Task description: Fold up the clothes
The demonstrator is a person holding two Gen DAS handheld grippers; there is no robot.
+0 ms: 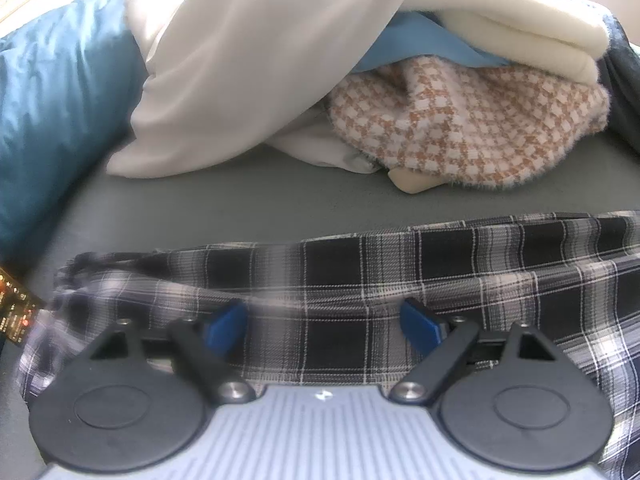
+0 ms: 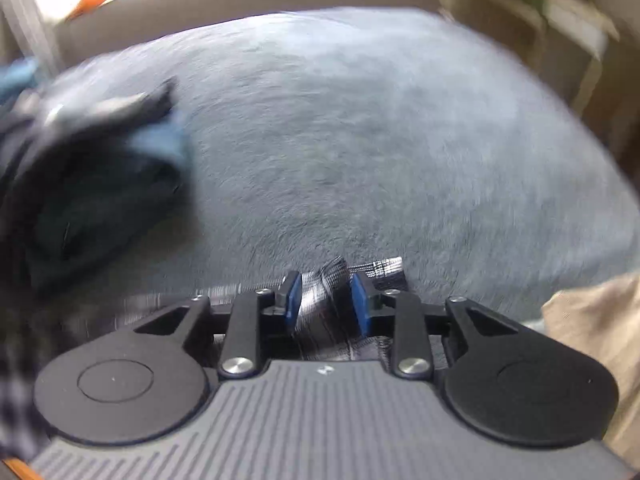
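Between the slack right tongs (image 2: 326, 300) a plaid shirt (image 2: 320, 304) fold runs forward; left tongs (image 1: 322, 320) gape over it.

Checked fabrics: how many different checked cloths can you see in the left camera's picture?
2. A black-and-white plaid cloth lies spread in front, right under the camera. A tan-and-white checked cloth sits behind it in the pile, tucked under white fabric. More may be buried there.

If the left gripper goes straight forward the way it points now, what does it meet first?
Most likely the black-and-white plaid cloth, which lies directly below and ahead of the open left gripper. How far above the cloth the gripper is, the picture does not show.
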